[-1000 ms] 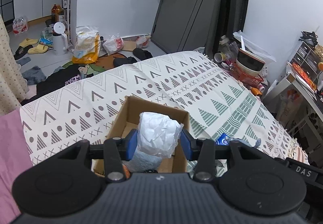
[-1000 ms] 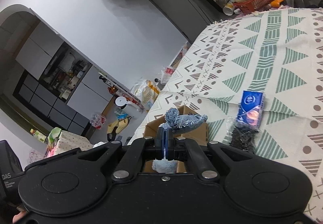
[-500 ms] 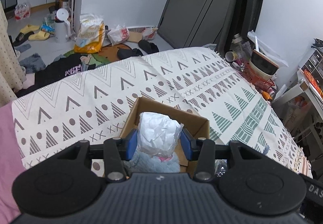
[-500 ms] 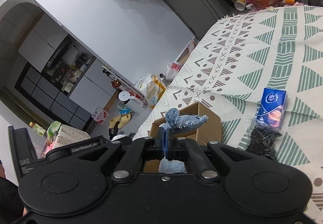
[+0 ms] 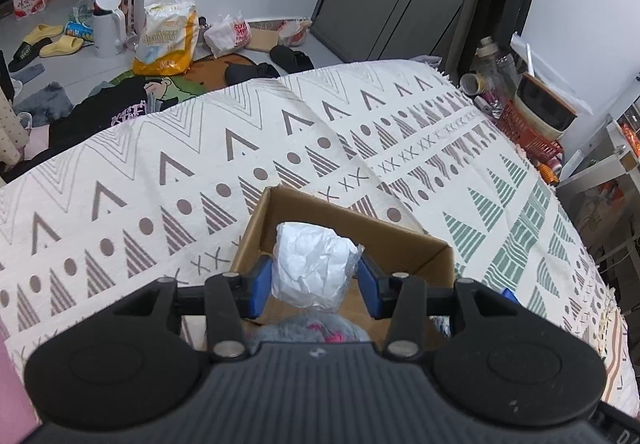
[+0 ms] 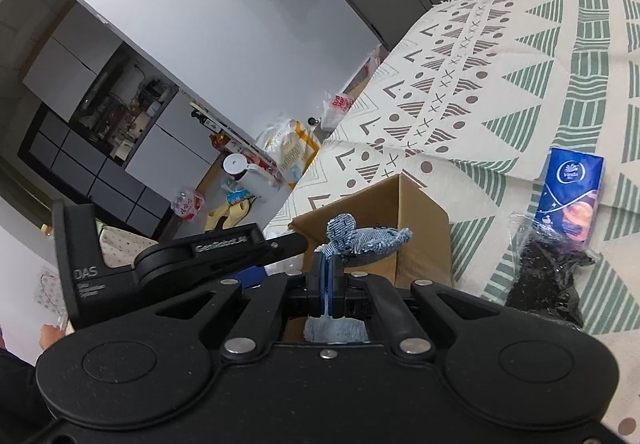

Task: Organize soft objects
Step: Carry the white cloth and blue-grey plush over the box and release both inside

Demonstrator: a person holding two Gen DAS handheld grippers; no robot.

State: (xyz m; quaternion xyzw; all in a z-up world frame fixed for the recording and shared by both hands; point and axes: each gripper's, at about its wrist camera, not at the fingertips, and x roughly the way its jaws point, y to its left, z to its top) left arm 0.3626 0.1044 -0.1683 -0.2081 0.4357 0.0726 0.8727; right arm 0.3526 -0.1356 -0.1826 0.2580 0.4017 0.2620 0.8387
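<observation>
An open cardboard box (image 5: 256, 232) (image 6: 420, 220) sits on the patterned bedspread (image 5: 200, 172). My left gripper (image 5: 316, 278) is shut on a crumpled white bag (image 5: 312, 264), which hangs just above the box's opening. A grey and pink fluffy thing (image 5: 312, 328) lies inside the box below it. In the right wrist view my right gripper (image 6: 329, 274) is shut on a small blue denim toy (image 6: 360, 242), close to the box's near side. The left gripper's body (image 6: 172, 256) shows to its left.
A blue tissue pack (image 6: 570, 196) and a clear bag of black bits (image 6: 548, 276) lie on the bedspread right of the box. Beyond the bed the floor holds a yellow sack (image 5: 166, 34), slippers (image 5: 48, 44) and a white jug (image 5: 106, 22). A red basket (image 5: 528, 132) stands at the right.
Both grippers have moved forward and down toward the box with their loads. The white bag now hangs over the box's inside, and the left gripper has come into the right wrist view.
</observation>
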